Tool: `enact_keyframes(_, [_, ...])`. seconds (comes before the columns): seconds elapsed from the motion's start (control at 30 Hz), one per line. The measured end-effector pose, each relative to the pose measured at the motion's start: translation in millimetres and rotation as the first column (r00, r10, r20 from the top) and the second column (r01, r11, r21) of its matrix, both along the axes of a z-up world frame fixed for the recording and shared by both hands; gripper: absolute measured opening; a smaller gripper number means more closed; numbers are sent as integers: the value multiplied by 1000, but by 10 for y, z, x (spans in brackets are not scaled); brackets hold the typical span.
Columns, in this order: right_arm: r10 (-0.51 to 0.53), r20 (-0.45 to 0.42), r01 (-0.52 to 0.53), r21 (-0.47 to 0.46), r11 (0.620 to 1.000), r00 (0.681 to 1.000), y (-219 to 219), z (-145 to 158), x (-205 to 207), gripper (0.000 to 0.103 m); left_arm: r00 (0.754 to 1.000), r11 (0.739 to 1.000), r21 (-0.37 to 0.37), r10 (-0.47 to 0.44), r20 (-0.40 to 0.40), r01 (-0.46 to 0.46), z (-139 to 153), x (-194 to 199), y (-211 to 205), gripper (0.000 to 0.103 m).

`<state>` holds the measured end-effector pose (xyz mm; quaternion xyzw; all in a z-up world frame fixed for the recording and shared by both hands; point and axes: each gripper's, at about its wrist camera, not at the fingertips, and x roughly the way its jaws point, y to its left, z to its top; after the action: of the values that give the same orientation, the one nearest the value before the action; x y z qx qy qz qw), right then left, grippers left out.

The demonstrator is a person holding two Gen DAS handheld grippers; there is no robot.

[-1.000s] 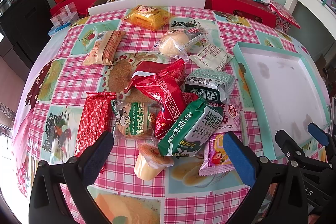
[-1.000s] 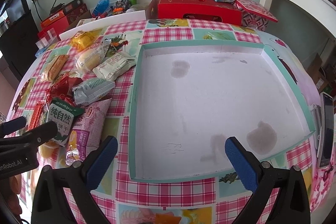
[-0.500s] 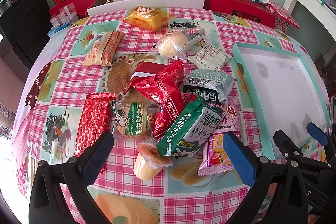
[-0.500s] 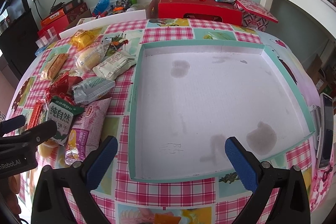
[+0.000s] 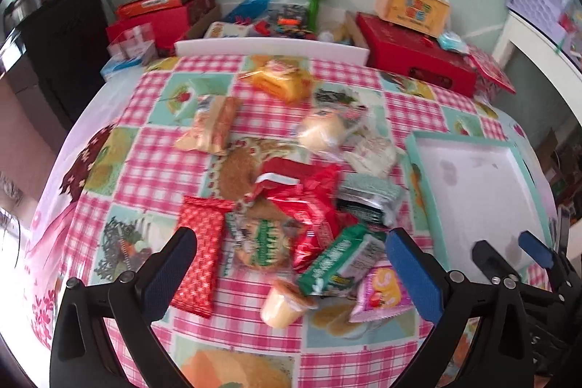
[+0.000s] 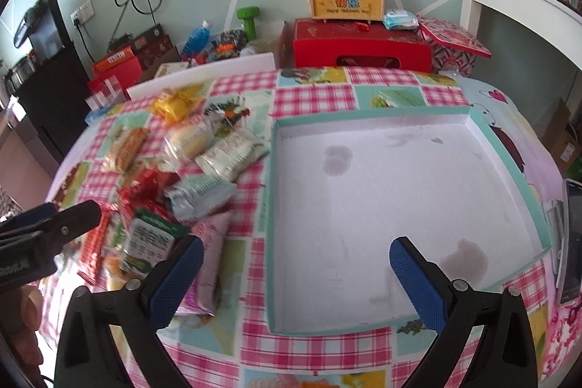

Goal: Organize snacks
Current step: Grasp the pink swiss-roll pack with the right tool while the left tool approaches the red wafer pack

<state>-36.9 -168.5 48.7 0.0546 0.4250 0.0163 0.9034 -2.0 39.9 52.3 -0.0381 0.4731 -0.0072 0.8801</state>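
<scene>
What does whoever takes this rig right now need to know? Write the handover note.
Left gripper: open, holding nothing, over the snack pile.
Right gripper: open, holding nothing, over the near edge of the tray.
Snacks: all loose on the checked tablecloth left of the tray; the green biscuit pack, pudding cup and pink packet lie nearest the left gripper.
Done: nothing; the tray holds no snacks.
Left: move every snack into the tray.

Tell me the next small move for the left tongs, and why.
Probably lower the open left tongs onto the green biscuit pack. It lies on top of the pile, nearest the tips. The tray holds no snacks, and both tongs are open with nothing in them.
</scene>
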Motion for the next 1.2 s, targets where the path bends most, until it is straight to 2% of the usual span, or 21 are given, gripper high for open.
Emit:
enact_keyframes(0.1, [31,-22,-30,10,999,999,139,-33,46,103,997,998,-12,61,-57,-62,-132,68,181,103])
enact_keyframes(0.27, [97,-100,-97,3,995,990,411,-240,82,101,988,996,-17,85,-131,-88,-358,120,290,103])
enact_keyframes(0.37, [118,-120,-120,-5,993,986,516,-316,95,97,983,995,-5,101,-155,-104,-440,137,341,103])
enact_keyframes(0.43, [130,-125,-132,-5,991,984,563,-341,102,90,979,992,-16,124,-163,-128,-467,143,415,103])
enact_keyframes(0.57, [152,-141,-155,-9,988,978,661,-393,129,87,971,985,-36,158,-180,-167,-532,178,594,103])
enact_keyframes(0.63, [159,-152,-162,-11,987,976,699,-431,138,81,962,979,-44,184,-201,-197,-599,206,699,103])
enact_keyframes(0.73, [173,-165,-179,-23,984,971,765,-481,152,79,950,973,-48,208,-234,-225,-706,232,798,103])
enact_keyframes(0.87, [180,-187,-194,-59,979,966,832,-599,186,74,951,978,-43,187,-245,-204,-777,253,763,100])
enact_keyframes(0.93, [178,-205,-193,-55,980,962,831,-665,205,73,953,982,-26,174,-249,-186,-808,266,714,90])
enact_keyframes(0.97, [180,-212,-194,-49,980,961,826,-689,218,71,953,984,-23,167,-255,-179,-833,294,688,88])
enact_keyframes(1.2, [171,-229,-202,-117,972,958,874,-779,234,65,956,984,-48,153,-249,-170,-866,314,679,88])
